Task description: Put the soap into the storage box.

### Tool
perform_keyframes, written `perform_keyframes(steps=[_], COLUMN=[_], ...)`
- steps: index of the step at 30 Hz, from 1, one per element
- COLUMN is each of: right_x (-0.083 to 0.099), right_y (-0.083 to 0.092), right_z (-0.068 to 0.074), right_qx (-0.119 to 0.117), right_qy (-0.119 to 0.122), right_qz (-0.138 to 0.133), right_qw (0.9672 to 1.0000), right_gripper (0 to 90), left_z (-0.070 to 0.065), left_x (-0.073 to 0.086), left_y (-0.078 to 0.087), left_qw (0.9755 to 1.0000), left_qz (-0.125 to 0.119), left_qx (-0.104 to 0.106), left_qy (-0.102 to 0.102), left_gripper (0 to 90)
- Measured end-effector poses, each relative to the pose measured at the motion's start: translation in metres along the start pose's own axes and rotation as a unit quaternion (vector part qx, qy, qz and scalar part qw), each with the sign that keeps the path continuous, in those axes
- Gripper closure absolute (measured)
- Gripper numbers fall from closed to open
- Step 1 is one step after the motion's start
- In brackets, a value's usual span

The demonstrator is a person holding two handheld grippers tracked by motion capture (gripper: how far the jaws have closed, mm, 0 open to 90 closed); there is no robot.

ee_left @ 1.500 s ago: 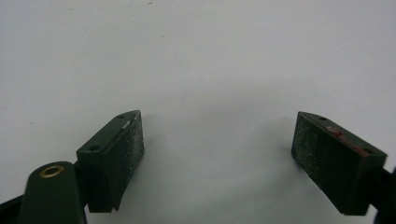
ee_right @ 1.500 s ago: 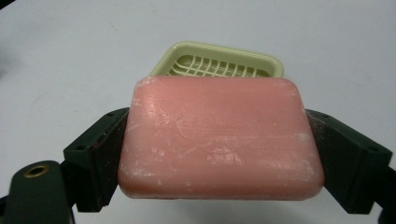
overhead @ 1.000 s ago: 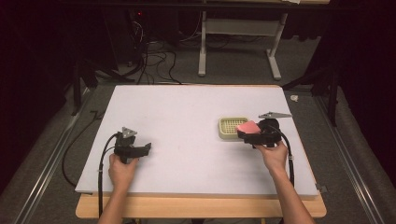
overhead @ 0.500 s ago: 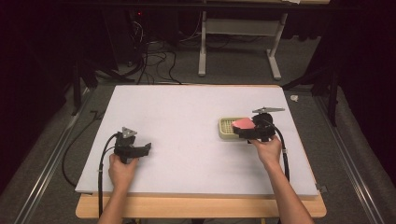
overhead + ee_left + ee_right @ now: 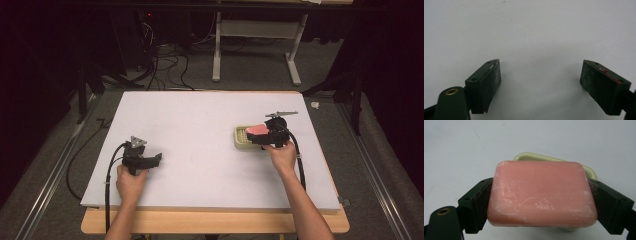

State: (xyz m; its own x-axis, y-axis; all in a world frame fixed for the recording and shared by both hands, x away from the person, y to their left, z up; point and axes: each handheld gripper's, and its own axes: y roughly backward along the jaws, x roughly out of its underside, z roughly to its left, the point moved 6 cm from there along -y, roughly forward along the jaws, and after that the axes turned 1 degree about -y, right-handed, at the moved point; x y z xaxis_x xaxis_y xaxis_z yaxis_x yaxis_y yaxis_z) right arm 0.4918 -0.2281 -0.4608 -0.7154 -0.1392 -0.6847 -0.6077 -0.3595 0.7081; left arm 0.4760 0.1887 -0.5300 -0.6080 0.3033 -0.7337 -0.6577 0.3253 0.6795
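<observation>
The soap bar (image 5: 541, 195) is held with its long axis running from jaw to jaw, 9 o'clock to 3 o'clock in the right gripper view, broad face toward the camera. It is a pink rounded rectangular block; its surface is marked with whitish scuffs and faint streaks. The bar is clamped at its two short ends by the right gripper (image 5: 541, 205), whose jaws are spread to the bar's full length. The bar is positioned over the soap dish (image 5: 554, 158), a pale green-cream tray whose rim is visible at 12 o'clock behind the bar; contact between bar and dish cannot be determined. In the high view, the dish (image 5: 241, 140) is located on the white table (image 5: 200, 130) at about 3 o'clock. The left gripper (image 5: 540, 82) is held at about 8 o'clock, jaws wide apart, nothing between them.
</observation>
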Motion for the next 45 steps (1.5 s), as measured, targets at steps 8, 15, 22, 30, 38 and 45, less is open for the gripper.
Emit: perform_keyframes(steps=[8,15,22,30,38,45], right_x=[-0.006,-0.008,-0.008,-0.006,-0.004,-0.004], right_y=[-0.006,-0.012,-0.020,-0.027,-0.033,-0.036], right_z=[0.000,0.001,0.002,0.005,0.005,0.006], right_qx=[0.008,0.014,0.020,0.020,0.023,0.026], right_qy=[-0.002,-0.006,-0.006,-0.010,-0.013,-0.013], right_qz=[0.006,0.014,0.028,0.043,0.052,0.058], right_qw=[1.0000,0.9998,0.9994,0.9988,0.9983,0.9979], right_gripper=[13.6,13.5,13.5,13.5,13.5,13.5], left_z=[0.000,0.000,0.000,0.000,0.000,0.000], left_x=[0.000,0.000,0.000,0.000,0.000,0.000], left_y=[0.000,0.000,0.000,0.000,0.000,0.000], left_qw=[1.0000,1.0000,1.0000,1.0000,1.0000,1.0000], left_qz=[0.000,0.000,0.000,0.000,0.000,0.000], left_qx=[0.000,0.000,0.000,0.000,0.000,0.000], left_qy=[0.000,0.000,0.000,0.000,0.000,0.000], left_gripper=[17.4,17.4,17.4,17.4,17.4,17.4])
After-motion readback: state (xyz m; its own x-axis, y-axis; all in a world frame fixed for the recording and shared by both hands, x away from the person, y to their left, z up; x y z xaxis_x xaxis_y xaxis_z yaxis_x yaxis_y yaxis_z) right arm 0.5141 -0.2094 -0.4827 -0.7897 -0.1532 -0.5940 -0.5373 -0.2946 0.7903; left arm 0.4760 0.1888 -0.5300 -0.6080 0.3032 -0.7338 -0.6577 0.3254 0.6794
